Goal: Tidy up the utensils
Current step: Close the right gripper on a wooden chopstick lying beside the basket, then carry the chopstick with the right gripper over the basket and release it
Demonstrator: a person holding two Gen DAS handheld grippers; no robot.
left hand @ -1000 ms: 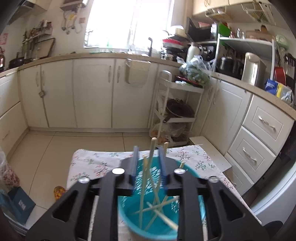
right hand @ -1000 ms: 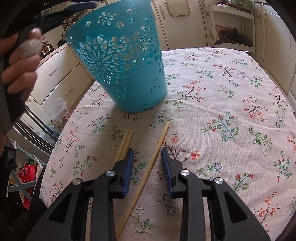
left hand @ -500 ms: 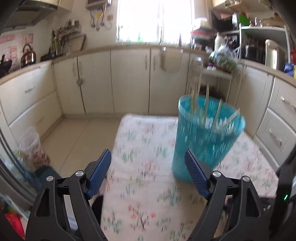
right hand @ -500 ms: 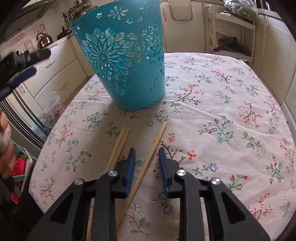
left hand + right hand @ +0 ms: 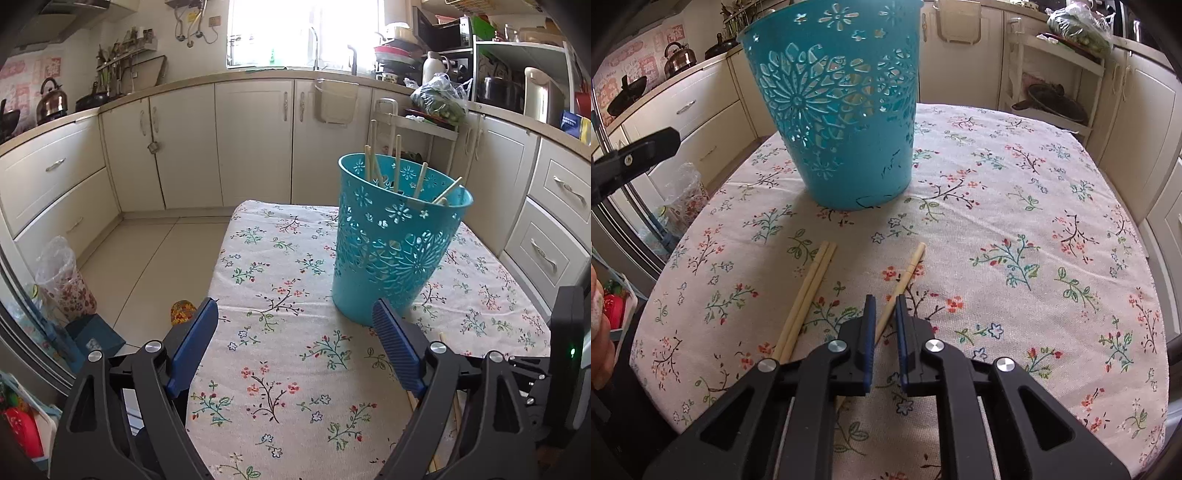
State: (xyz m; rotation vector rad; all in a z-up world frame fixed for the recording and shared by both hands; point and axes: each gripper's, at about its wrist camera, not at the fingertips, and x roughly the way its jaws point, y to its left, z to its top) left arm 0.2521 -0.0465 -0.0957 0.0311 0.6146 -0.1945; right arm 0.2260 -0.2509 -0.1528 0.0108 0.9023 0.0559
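A teal cut-out basket (image 5: pixel 391 258) (image 5: pixel 842 129) stands on the floral tablecloth (image 5: pixel 1034 184) with several chopsticks (image 5: pixel 397 162) leaning inside it. My left gripper (image 5: pixel 295 310) hovers low in front of the basket and to its left. Its jaws are wide and still opening, with nothing between them. In the right wrist view a pair of chopsticks (image 5: pixel 809 291) and a single chopstick (image 5: pixel 910 266) lie on the cloth in front of the basket. My right gripper (image 5: pixel 884 301) straddles the single chopstick. Its jaws are closing, with a thin gap still showing beside the stick.
Cream cabinets (image 5: pixel 255 140) and a white trolley rack (image 5: pixel 1052 92) ring the table. The floor (image 5: pixel 147 258) drops off past the table's left edge, with a plastic bag (image 5: pixel 62 277) on it. A hand (image 5: pixel 598 332) and part of the left gripper show at the left of the right wrist view.
My left gripper let its chopstick go into the basket, pulled back and down, and opened wide. The right gripper stayed over the single chopstick while its jaws narrowed around it.
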